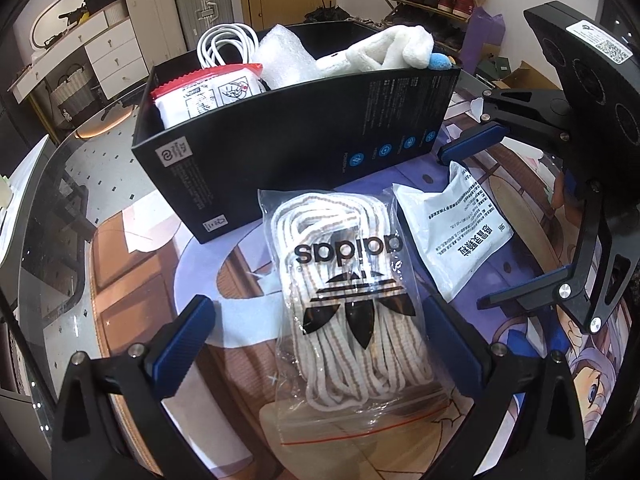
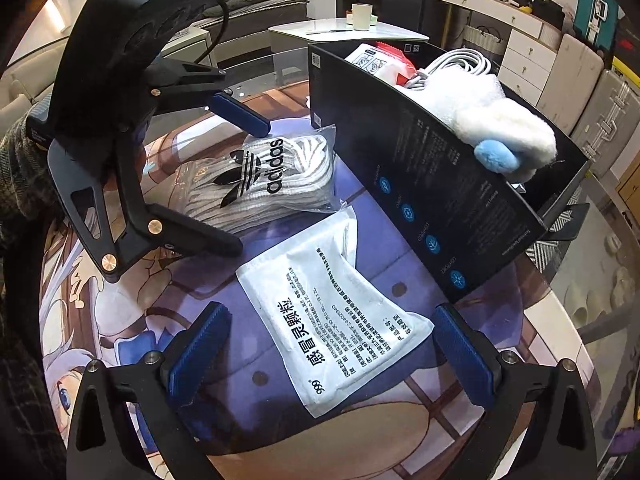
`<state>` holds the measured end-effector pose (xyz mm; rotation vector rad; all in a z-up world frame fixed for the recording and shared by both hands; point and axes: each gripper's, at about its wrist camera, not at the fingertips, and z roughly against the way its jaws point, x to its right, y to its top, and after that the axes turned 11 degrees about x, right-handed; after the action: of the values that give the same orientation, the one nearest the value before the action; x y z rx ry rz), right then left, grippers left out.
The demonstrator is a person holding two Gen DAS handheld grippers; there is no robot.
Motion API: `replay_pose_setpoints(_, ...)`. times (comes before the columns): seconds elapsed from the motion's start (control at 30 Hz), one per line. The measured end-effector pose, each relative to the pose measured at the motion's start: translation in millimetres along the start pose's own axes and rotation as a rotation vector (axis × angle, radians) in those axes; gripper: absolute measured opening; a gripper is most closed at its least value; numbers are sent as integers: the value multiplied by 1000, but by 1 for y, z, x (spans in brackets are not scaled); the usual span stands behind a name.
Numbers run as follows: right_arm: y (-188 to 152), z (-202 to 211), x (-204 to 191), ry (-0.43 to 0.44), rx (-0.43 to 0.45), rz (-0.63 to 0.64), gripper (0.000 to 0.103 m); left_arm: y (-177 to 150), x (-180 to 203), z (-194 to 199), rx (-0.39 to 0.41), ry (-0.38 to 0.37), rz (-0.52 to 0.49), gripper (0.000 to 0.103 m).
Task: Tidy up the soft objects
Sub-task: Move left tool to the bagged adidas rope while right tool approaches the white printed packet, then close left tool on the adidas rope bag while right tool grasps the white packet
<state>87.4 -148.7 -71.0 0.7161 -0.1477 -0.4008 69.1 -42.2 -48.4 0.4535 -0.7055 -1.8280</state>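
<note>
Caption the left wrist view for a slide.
Open left tool straddles a bag of laces before the filled black box.

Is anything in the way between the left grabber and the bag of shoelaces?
Nothing visible blocks it. The left gripper is open, its fingers on either side of the shoelace bag on the mat. The white packet lies beside the bag. The black box stands just behind it.
</note>
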Motion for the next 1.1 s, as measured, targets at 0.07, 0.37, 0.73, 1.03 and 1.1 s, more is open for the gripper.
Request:
replay_pose_setpoints(0.07,2,-2,-2,4,0,6,102,-1,0,1,3,3,2,103)
replay_pose_setpoints(0.37,21,-20,-14,-2,-37,13,102,-1,5,7,22,9,4,103)
replay_pose_setpoints(0.73,29,-31,-34,-30,-40,65,102,-1,8,9,26,6,1,102)
replay_pose_setpoints(1.03,37,-38,-27,-27,-35,37,96,-2,13,12,34,-2,-7,97)
replay_pose_setpoints(1.1,30,-28,-32,-15,-30,54,85,-2,15,14,39,-3,-9,95)
